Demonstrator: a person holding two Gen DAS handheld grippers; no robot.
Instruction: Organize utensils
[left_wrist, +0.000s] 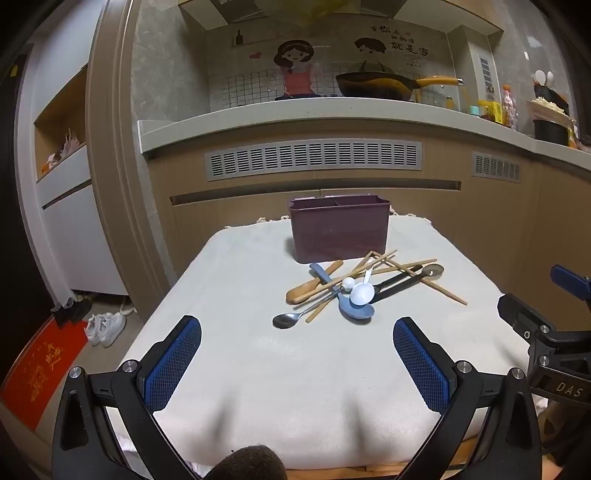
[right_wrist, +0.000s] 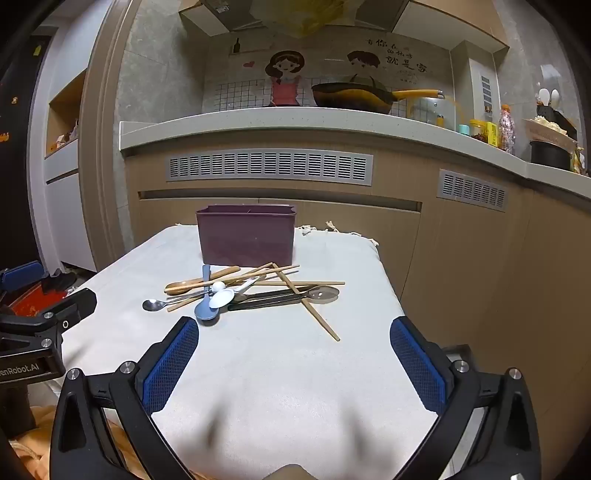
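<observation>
In purple caddy (left_wrist: 339, 232): contents hidden; utensil pile (left_wrist: 354, 286) overlaps, hard to separate.

Home kitchen: countertop (left_wrist: 332, 110), wok (left_wrist: 376, 86).

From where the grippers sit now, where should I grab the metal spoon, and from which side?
Take the metal spoon at its bowl end with the left gripper, coming from the near-left. The bowl lies clear on the white cloth, outside the pile, while its handle runs back under the blue spoon and chopsticks. Probably close the fingers across the neck.
</observation>
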